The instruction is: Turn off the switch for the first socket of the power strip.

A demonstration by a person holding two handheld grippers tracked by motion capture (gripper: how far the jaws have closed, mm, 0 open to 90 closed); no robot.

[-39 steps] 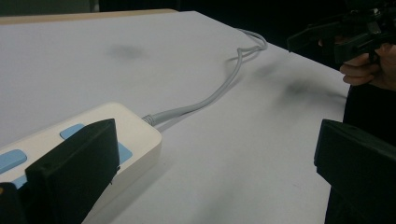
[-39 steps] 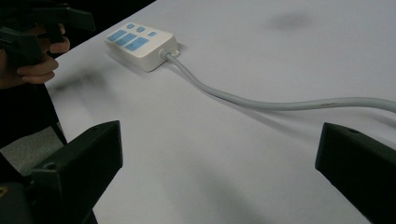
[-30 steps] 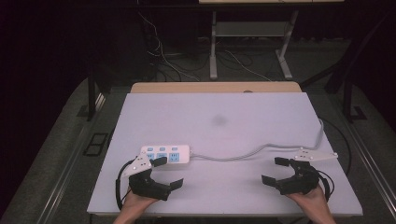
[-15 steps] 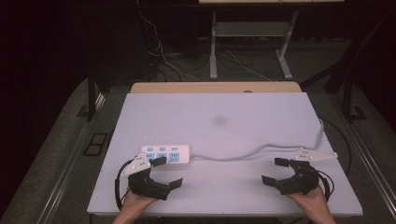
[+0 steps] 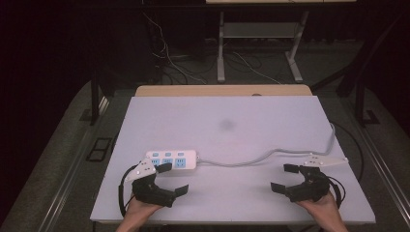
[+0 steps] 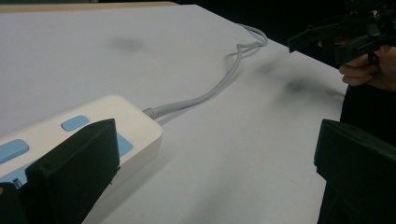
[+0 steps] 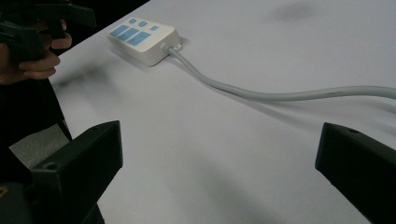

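— So, where does the power strip (image 5: 170,160) sit?

— Flat on the white worktop (image 5: 232,121), near its front left part, sockets up. Its grey cable (image 5: 261,157) leaves the right end, snakes across the surface and goes over the right edge.

— And the grippers?

— Both rest near the front edge, well apart. The left gripper (image 5: 167,180) lies just beside the strip, one jaw close against its near side; the right gripper (image 5: 285,178) is near the cable, not touching it. On each, the jaws are spread wide with nothing between them.

— How would the strip handle?

— My guess: a rigid plastic shell, fairly light, smooth and somewhat slippery. The jaws would hold best across its narrow width, on the long side walls, near the middle so it does not swing. The cable looks pliant yet springy, and would likely drag or twist the strip if lifted.

— Any containers?

— None visible. The strip's sockets appear vacant, no plugs in them.
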